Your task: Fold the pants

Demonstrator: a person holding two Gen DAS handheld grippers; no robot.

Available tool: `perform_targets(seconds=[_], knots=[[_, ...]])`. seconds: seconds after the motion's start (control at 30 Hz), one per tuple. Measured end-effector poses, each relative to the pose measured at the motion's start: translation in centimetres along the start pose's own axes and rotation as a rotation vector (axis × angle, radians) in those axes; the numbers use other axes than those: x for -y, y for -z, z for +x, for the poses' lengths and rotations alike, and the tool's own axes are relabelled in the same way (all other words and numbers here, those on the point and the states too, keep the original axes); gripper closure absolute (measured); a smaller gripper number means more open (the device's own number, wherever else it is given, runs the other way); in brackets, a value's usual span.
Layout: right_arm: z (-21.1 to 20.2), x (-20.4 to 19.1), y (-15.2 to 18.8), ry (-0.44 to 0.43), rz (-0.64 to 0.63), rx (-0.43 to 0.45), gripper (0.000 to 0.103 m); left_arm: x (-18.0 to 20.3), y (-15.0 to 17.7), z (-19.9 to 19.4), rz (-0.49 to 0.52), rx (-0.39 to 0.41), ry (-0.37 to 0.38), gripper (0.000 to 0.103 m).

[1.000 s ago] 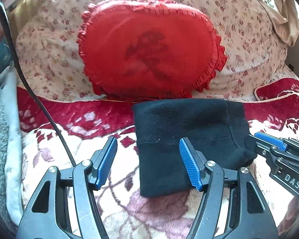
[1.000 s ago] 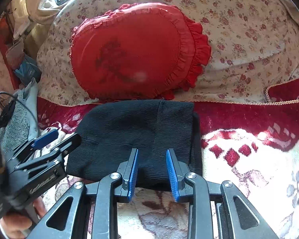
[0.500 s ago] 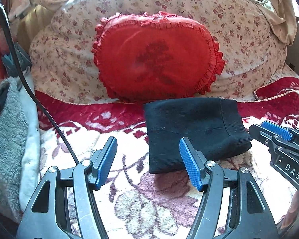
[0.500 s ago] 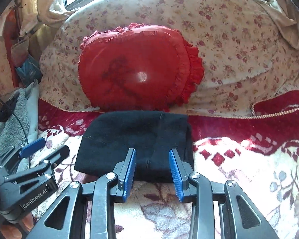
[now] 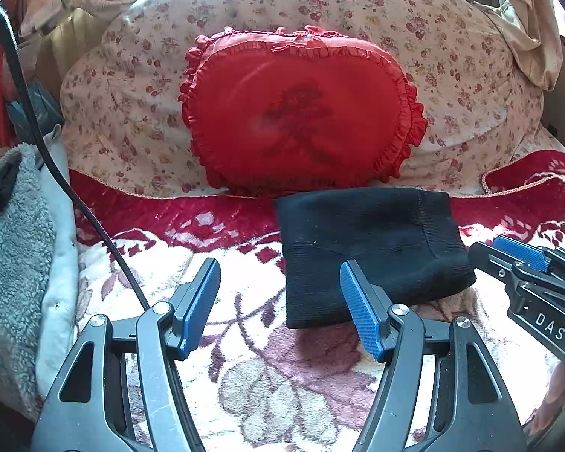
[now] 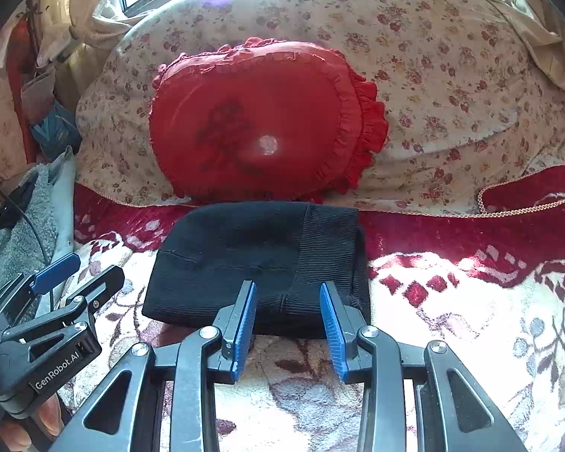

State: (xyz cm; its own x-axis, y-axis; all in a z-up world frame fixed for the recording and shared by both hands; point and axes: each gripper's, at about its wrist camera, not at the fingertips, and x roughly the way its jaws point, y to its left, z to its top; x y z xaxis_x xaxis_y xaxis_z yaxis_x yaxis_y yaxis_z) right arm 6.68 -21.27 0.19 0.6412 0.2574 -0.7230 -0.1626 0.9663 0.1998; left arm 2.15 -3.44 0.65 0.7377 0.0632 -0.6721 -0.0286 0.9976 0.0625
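Tongs (image 6: 288,324) above floral blanket (image 6: 471,320)

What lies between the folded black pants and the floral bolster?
The red heart-shaped ruffled cushion, leaning on the floral bolster behind the folded black knit pants; both wrist views show it.

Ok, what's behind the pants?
A red cushion stands just behind the folded pants, leaning on a floral pillow. The pants hide the cushion's bottom edge, so contact can't be confirmed.

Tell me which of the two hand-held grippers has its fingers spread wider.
The left hand-held gripper: its blue pads stand far apart, beside the folded black pants. The right hand-held gripper shows a clearly narrower gap.
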Motion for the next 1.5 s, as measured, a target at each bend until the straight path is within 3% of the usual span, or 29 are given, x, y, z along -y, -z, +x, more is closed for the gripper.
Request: perform_targets(seconds=[1.5], knots=[[2.8,-0.4,0.5,-0.012,0.005,-0.052,0.064,-0.2,0.5,1.7,-0.003,-0.03,0.012,0.037]])
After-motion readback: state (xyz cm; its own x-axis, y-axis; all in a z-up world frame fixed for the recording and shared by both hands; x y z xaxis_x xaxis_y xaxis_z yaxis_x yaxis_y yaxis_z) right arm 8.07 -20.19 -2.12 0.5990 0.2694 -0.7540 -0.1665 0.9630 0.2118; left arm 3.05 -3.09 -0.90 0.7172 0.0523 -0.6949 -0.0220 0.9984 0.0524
